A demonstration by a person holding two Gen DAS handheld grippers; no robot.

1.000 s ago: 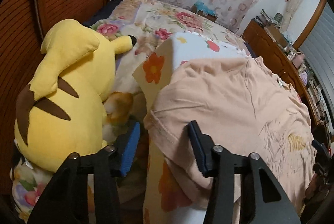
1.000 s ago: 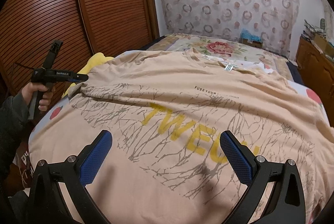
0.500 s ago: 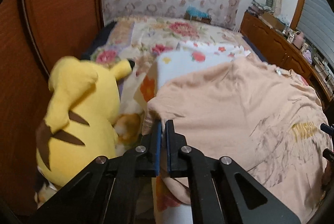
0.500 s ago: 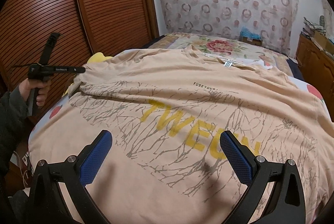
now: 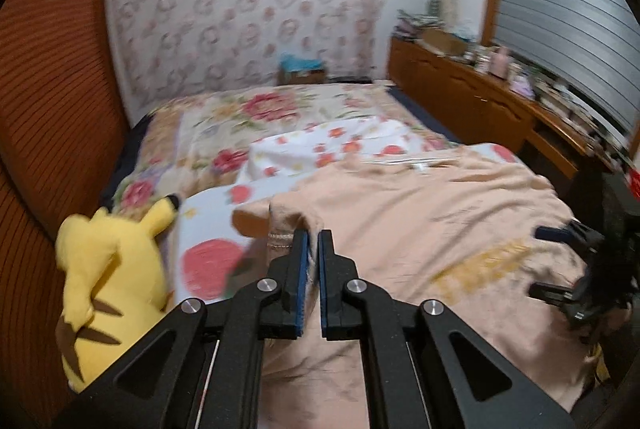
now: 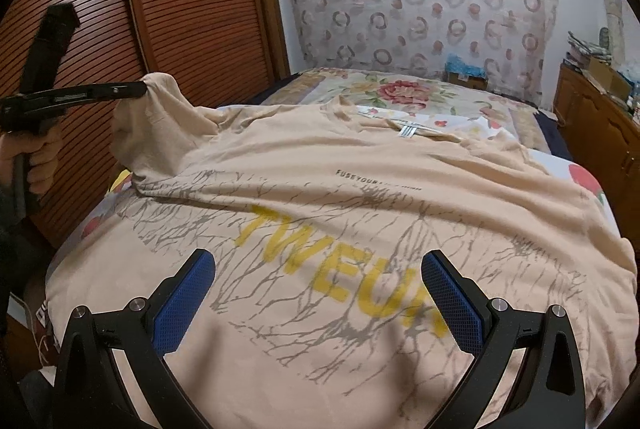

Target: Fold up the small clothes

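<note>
One sleeve of the peach cotton T-shirt (image 6: 340, 229), spread across the bed, is pinched in my left gripper (image 5: 313, 245) and raised; my right gripper (image 6: 318, 293) hovers spread and empty. First fold: next, carry the sleeve inward across the chest.

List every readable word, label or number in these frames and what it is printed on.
"TWEU", cut off by the right gripper: big yellow letters on the peach T-shirt.
"FUSEYOUR": small black line above it; the rest too small.
Neck label: unreadable.
Left gripper: side marking blurred.
</note>
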